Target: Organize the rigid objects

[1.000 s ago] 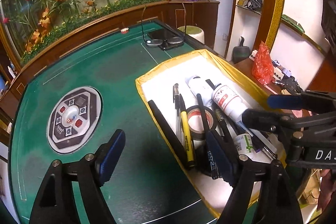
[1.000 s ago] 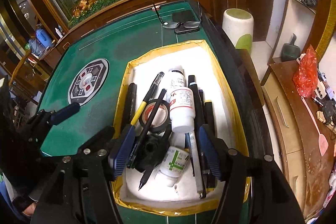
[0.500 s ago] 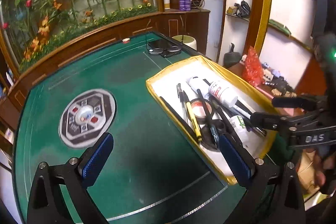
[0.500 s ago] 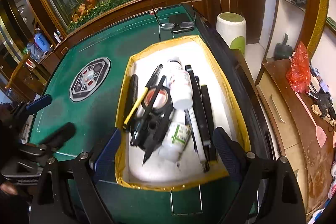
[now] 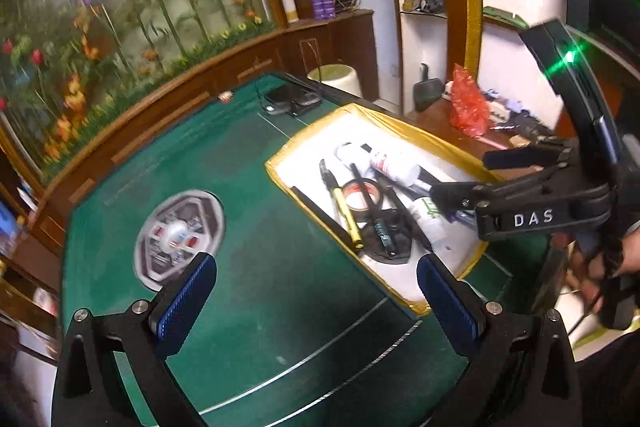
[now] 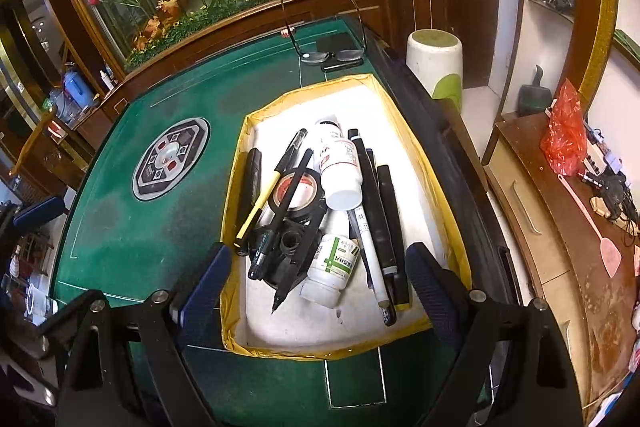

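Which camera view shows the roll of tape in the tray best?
The right wrist view: the tape roll is near and sharp, pens crossing it. The left wrist view shows it smaller and blurred.

We observe both grippers pulled back: left gripper [image 5: 316,301] and right gripper [image 6: 318,285] now lower-frame, jaws wider, clear of tray [image 6: 404,107].

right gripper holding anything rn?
No: the right gripper has its jaws wide apart over the yellow-rimmed tray, with nothing between them.
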Motion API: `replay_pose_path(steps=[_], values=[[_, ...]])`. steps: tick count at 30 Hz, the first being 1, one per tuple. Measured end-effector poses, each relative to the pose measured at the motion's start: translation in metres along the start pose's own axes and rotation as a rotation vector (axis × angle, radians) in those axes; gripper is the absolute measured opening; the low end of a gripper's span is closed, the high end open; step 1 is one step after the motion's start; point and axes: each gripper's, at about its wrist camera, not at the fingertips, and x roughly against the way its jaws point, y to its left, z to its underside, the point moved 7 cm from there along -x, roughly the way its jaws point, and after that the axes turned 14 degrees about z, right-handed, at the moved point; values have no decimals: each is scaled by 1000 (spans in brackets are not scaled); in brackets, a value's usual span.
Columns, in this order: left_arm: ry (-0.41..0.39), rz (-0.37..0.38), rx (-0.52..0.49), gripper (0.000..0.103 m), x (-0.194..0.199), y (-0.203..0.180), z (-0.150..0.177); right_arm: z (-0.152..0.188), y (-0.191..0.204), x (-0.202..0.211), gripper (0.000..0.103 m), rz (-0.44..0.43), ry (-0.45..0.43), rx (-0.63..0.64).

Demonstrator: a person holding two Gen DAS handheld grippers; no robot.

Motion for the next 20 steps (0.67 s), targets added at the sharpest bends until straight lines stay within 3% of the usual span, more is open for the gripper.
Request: replay_pose_path(steps=[3,13,20], values=[[17,-44,-40,102,-2,-5,2,-1,-2,1,88,9,-3,0],[42,5,7,102,-6,-8,7,0,-6,8,88,-14,-14,-4],[22,-24,28,102,-2,-6,8,1,-8,7,88,-17,-16,-15]])
